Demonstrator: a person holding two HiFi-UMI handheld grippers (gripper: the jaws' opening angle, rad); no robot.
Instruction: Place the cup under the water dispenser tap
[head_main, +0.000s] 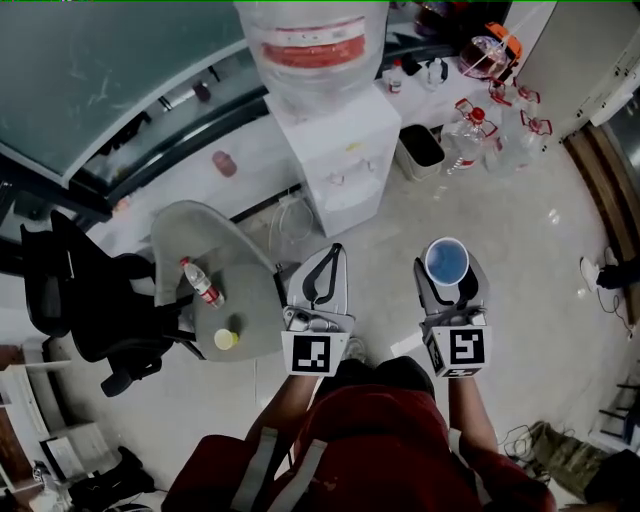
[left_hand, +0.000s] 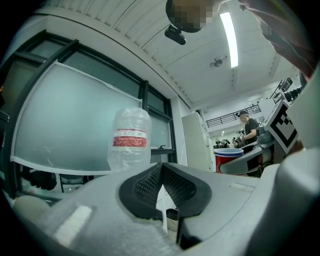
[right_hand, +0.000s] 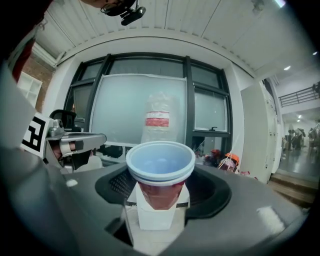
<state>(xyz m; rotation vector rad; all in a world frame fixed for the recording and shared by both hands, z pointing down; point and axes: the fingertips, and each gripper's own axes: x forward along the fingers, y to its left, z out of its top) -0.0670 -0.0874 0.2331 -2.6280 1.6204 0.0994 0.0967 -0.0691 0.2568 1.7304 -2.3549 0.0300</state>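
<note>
A red cup (head_main: 446, 262) with a pale blue inside stands upright between the jaws of my right gripper (head_main: 450, 285), which is shut on it. The right gripper view shows the cup (right_hand: 160, 170) close up, with the white water dispenser (right_hand: 150, 215) straight behind it. The dispenser (head_main: 340, 150) with its big bottle (head_main: 312, 40) stands ahead of both grippers, its taps (head_main: 350, 175) facing me and a stretch of floor away. My left gripper (head_main: 336, 250) is shut and holds nothing; its pads (left_hand: 150, 185) meet at the tips. From the left gripper view the cup (left_hand: 228, 159) shows at the right.
A round grey table (head_main: 200, 240) at the left bears a water bottle (head_main: 201, 282) and a small yellow thing (head_main: 227, 339). A black office chair (head_main: 90, 300) stands beside it. A bin (head_main: 422, 150) and several empty jugs (head_main: 490, 120) stand right of the dispenser.
</note>
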